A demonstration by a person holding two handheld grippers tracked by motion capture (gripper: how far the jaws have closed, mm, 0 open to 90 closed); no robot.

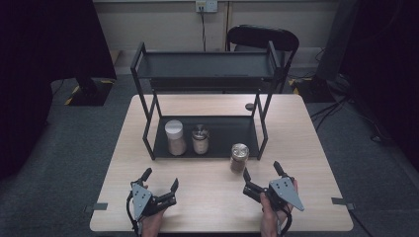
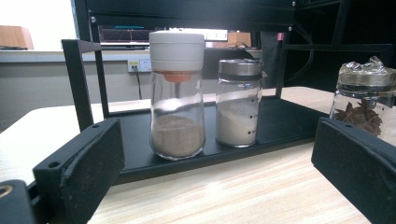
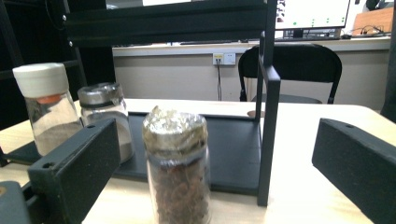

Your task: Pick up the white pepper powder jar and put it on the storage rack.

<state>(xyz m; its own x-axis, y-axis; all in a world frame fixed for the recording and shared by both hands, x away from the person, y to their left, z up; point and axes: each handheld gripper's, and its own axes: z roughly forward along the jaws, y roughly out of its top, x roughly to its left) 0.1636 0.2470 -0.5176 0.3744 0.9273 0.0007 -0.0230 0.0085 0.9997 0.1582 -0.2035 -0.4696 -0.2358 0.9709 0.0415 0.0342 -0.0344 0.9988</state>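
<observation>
A black two-tier rack stands on the wooden table. On its lower shelf sit a white-capped jar of brown powder and a steel-lidded jar of pale powder. A foil-topped jar of star anise stands on the table just in front of the rack's right leg. My left gripper is open near the front edge, empty. My right gripper is open, just short of the star anise jar.
A black chair stands behind the table. The rack's top shelf holds nothing I can see. A small dark disc lies on the table behind the rack. Bare tabletop lies left and right of the rack.
</observation>
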